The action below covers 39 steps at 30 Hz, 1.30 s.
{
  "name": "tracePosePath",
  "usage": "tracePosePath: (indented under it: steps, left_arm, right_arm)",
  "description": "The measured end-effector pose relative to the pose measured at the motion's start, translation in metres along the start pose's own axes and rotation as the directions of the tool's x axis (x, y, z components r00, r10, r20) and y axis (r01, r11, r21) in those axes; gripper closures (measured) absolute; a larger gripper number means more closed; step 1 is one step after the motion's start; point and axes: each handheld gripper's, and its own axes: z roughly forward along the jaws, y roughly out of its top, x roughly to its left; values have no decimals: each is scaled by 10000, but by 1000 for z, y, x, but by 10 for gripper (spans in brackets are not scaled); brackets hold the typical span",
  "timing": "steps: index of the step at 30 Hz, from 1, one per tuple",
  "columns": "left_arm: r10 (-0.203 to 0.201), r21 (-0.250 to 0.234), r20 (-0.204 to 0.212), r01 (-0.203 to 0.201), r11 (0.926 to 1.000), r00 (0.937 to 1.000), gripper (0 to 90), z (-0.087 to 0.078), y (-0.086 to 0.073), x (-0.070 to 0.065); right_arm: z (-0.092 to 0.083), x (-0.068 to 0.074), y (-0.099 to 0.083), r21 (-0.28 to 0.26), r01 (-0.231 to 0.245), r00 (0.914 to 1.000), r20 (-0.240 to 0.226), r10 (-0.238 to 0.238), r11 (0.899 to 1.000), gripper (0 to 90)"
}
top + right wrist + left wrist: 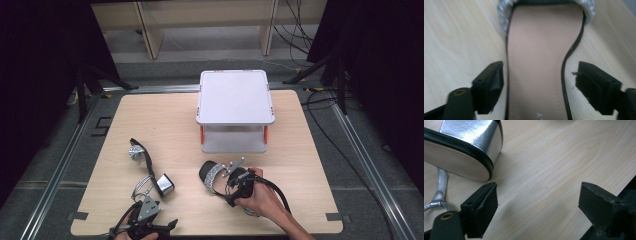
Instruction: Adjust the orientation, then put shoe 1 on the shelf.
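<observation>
Left to right across the wooden desk (165,115). The left gripper (150,212) sits at the desk's near edge, its fingers (480,207) spread wide over bare wood and grasping nothing. Just ahead of it lies the first high-heeled sandal (145,167) on its side, black-edged sole and silver block heel (477,135) turned toward the gripper, a silver strap (440,187) trailing beside the left finger; the finger's tip is close to the sole, contact unclear. Nearer the middle, the right gripper (227,180), held in the person's right hand (257,197), points at the second sandal (212,175). Its fingers (487,86) are released, one on each side of the beige insole (536,62); the left finger lies against the sole's edge, the right stands clear. A glittery silver band (502,17) crosses the shoe's far end. Behind, a white two-tier rack (235,107) with orange posts stands on the desk.
</observation>
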Motion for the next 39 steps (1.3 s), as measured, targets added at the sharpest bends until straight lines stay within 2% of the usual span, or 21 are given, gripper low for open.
tracePosePath:
  steps: [1,2,3,5,8,12,14,15,17,18,19,21,26,28,29,31,32,33,36,38,39]
  left_arm:
    - [80,61,91,-81,9999,9999,152,-1,0,0]
    - [288,201,48,-289,9994,9996,152,-1,0,1]
    - [90,63,23,-90,9999,10000,152,0,0,-1]
    - [222,86,39,-222,9997,9997,152,0,1,0]
    - [174,84,-62,-173,9998,9998,152,0,1,0]
    - [222,167,-9,-221,9996,9998,152,-2,0,0]
    - [199,82,-30,-199,9998,9998,152,-1,0,-1]
    - [212,77,-41,-211,9997,9998,152,-1,0,-1]
    - [211,29,-21,-211,9998,9998,152,-2,0,-1]
    - [89,-58,40,-89,9999,10000,152,-2,0,-1]
    - [292,132,-61,-291,9995,9996,152,-2,0,1]
    - [200,52,-69,-199,9998,9998,152,-1,0,0]
    - [225,25,-32,-225,9997,9997,152,-1,0,0]
    - [219,112,-62,-218,9997,9997,152,0,0,0]
    - [219,153,-25,-219,9996,9998,152,-1,0,-1]
    - [196,109,-19,-196,9997,9998,152,-1,0,-1]
    - [193,113,-14,-193,9997,9998,152,-1,0,-1]
    - [183,141,-3,-183,9997,9998,152,-1,0,-1]
    - [191,98,-8,-191,9998,9998,152,-1,0,-1]
    - [240,75,-10,-239,9997,9997,152,-1,0,0]
    - [157,4,-47,-157,9999,9999,152,-1,0,0]
  right_arm:
    - [1,1,-1,187,-69,9998,212,65,9998,214]
    - [3,0,-1,255,91,9992,381,-100,9996,213]
    - [4,0,-1,298,85,9990,429,-98,9995,207]
    - [5,0,-2,345,17,9992,395,-31,9994,205]
    - [5,-1,-2,379,-56,9991,422,40,9993,201]
    - [7,-2,-2,485,11,9994,357,-28,9988,185]
    - [10,-3,-2,682,210,9989,395,-237,9975,185]
    - [10,-3,-3,775,58,9993,372,-87,9970,180]
    - [11,-6,-3,766,44,9997,244,-63,9971,182]
    - [11,-8,-4,738,35,9999,159,-46,9973,191]
    - [11,-8,-4,738,4,10000,90,-11,9973,203]
    - [10,-6,-4,787,65,10000,-26,-63,9969,240]
    - [6,-1,-1,894,752,9970,-257,-732,9932,392]
    - [8,-3,1,1044,722,9968,-415,-682,9919,365]
    - [9,-4,1,1132,531,9975,-526,-474,9922,350]
    - [10,-6,3,1205,612,9965,-641,-537,9908,354]
    - [11,-6,4,1217,751,9956,-651,-676,9897,370]
    - [10,-4,4,1288,674,9961,-651,-594,9894,389]
    - [9,-1,4,1322,864,9959,-369,-822,9874,403]
    - [9,-1,5,1342,807,9965,-334,-769,9877,407]
    - [7,-2,4,1274,627,9974,-441,-574,9899,420]
